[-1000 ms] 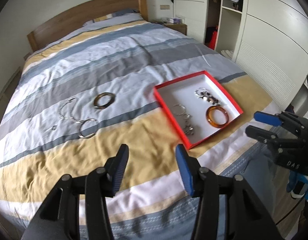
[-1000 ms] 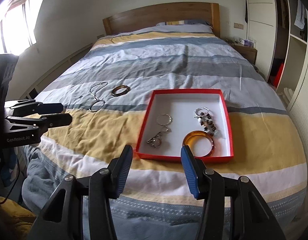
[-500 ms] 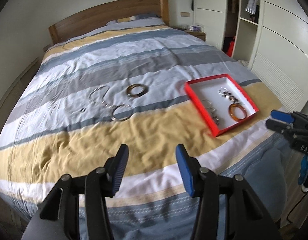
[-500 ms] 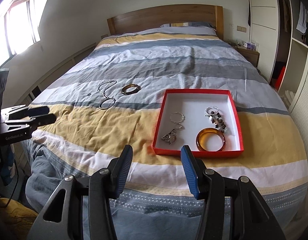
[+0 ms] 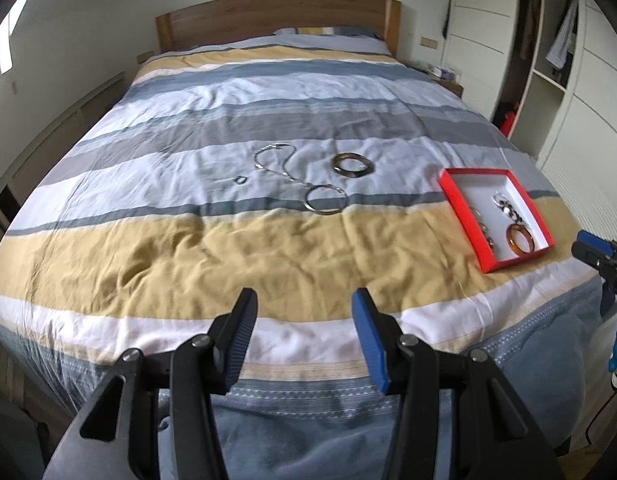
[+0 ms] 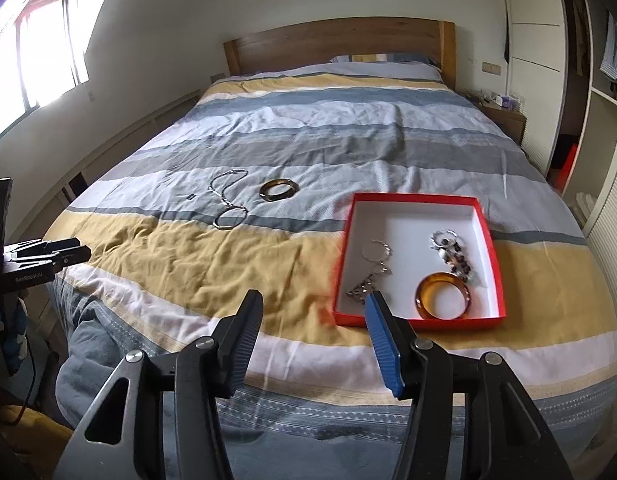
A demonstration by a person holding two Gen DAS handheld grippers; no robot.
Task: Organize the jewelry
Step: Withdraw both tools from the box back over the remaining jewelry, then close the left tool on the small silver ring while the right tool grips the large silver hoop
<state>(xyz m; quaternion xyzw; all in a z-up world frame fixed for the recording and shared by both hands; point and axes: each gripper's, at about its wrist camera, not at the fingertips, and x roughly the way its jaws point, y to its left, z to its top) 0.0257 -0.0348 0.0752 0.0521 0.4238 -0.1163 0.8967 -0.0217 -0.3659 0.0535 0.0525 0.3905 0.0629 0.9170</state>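
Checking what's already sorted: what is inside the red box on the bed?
Inside the red box: an amber bangle, a beaded bracelet and silver ring-and-chain pieces. The right gripper's blue fingertip covers its near edge.

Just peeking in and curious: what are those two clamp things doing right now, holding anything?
Left gripper: jaws open, holding nothing, above the bed's near edge.
Right gripper: jaws opening, nothing between them, just short of the red box.

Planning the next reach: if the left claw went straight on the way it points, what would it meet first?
Probably bare duvet: the open, empty left claw aims at the yellow stripe, short of the silver bangle. Depth is uncertain.
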